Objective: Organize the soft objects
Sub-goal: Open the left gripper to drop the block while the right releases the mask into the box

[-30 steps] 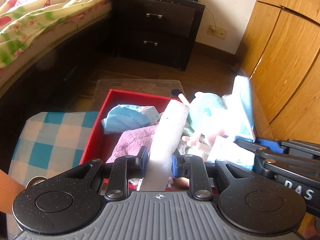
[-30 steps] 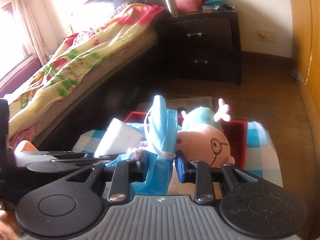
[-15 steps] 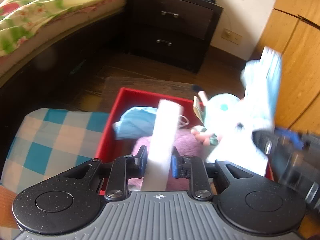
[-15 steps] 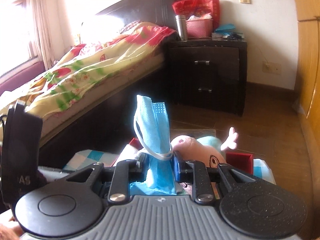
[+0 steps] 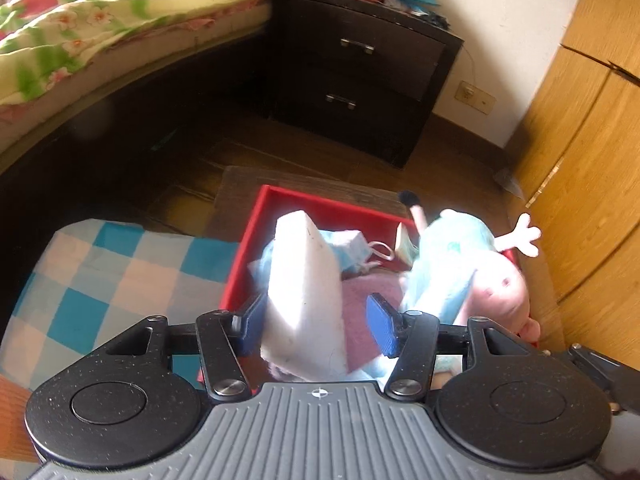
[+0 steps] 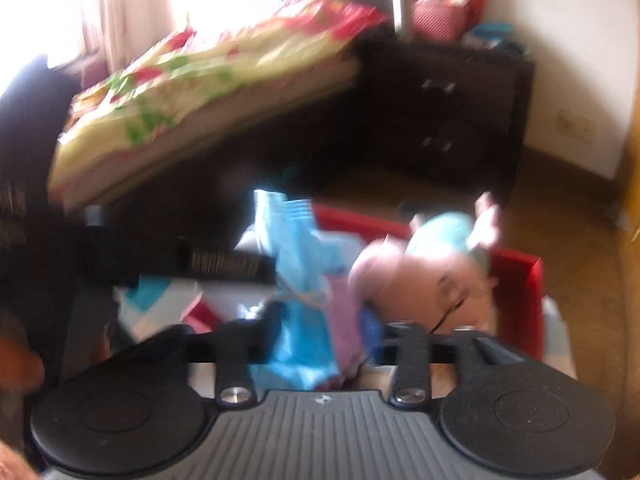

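Note:
My left gripper [image 5: 318, 316] hangs over the red tray [image 5: 320, 200], its jaws opening. A white foam sponge [image 5: 304, 280] stands between them, leaning on the left finger with a gap to the right pad. In the tray lie a blue face mask [image 5: 348, 248], a purple cloth [image 5: 372, 292] and a pig plush [image 5: 480, 276]. The right wrist view is blurred. My right gripper [image 6: 322, 320] is opening too, with another blue face mask [image 6: 296, 248] loose between its jaws, above the purple cloth [image 6: 344, 320] and beside the pig plush [image 6: 420, 272].
The tray sits on a blue-and-white checked cloth [image 5: 100, 280]. A bed with a flowered quilt [image 5: 100, 20] is at the left, a dark nightstand [image 5: 360, 80] behind, and a wooden wardrobe [image 5: 580, 160] at the right. My left gripper's body [image 6: 224, 264] crosses the right wrist view.
Both grippers' jaws have spread from clamped to apart, so the sponge and the mask are no longer squeezed. Both grippers have sunk toward the tray. The right wrist view has blurred.

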### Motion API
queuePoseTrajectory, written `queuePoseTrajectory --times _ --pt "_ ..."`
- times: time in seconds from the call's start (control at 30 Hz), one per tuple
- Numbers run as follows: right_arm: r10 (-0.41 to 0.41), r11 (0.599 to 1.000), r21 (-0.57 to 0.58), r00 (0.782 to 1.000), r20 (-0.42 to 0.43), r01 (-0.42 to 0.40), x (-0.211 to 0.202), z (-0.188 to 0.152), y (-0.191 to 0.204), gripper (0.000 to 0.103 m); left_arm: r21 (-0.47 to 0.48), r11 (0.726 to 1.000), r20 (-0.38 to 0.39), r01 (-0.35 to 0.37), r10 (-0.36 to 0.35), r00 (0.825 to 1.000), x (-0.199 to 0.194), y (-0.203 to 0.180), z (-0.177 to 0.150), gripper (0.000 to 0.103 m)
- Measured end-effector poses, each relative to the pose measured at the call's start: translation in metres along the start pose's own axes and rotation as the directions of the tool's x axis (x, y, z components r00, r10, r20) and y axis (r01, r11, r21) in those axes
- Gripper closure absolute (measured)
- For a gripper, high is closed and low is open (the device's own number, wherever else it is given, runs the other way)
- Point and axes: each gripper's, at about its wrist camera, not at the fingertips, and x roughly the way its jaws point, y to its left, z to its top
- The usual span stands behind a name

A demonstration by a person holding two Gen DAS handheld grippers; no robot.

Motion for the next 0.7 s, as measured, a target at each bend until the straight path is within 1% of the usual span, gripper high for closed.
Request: queuePoseTrajectory --times 0.07,0.13,0.27,0.33,0.4,0.5,0.6,0.7 --pt "-0.051 0.998 -0.034 0.999 -0.013 0.050 0.006 -0.006 0.002 0.056 0.011 1.000 0.000 0.001 -0.001 1.000 0.000 -0.004 -0.001 0.047" --pt "-0.064 0.998 -0.003 0.998 -0.023 0.064 0.009 -0.008 -0.004 0.056 0.010 1.000 0.000 0.004 -0.004 1.000 -0.001 -0.003 -0.001 0.047" --pt "-0.043 0.995 0.087 0.999 -0.022 0.045 0.010 -0.006 -0.014 0.056 -0.006 1.000 0.009 0.011 -0.011 1.000 -0.007 0.001 0.001 0.047" --pt "-0.016 0.991 0.134 0.999 -0.038 0.021 0.008 -0.004 -0.019 0.056 -0.005 1.000 0.017 0.017 -0.017 1.000 -0.013 0.001 0.002 0.047" --pt "0.014 0.986 0.167 0.999 -0.032 -0.008 -0.001 -0.001 -0.023 0.056 -0.005 1.000 0.029 0.017 -0.017 0.999 -0.021 0.000 0.004 0.045" --pt "0.037 0.980 0.197 0.999 -0.026 -0.031 -0.019 0.000 -0.026 0.056 -0.006 1.000 0.047 0.026 -0.025 0.999 -0.037 -0.005 0.003 0.042" --pt "0.036 0.978 0.205 0.999 -0.019 -0.031 -0.035 -0.001 -0.026 0.055 0.003 1.000 0.061 0.025 -0.025 0.998 -0.051 -0.010 0.001 0.042" --pt "0.016 0.977 0.215 1.000 -0.015 -0.013 -0.047 -0.004 -0.025 0.055 0.015 1.000 0.065 0.016 -0.017 0.998 -0.064 -0.013 -0.003 0.042"
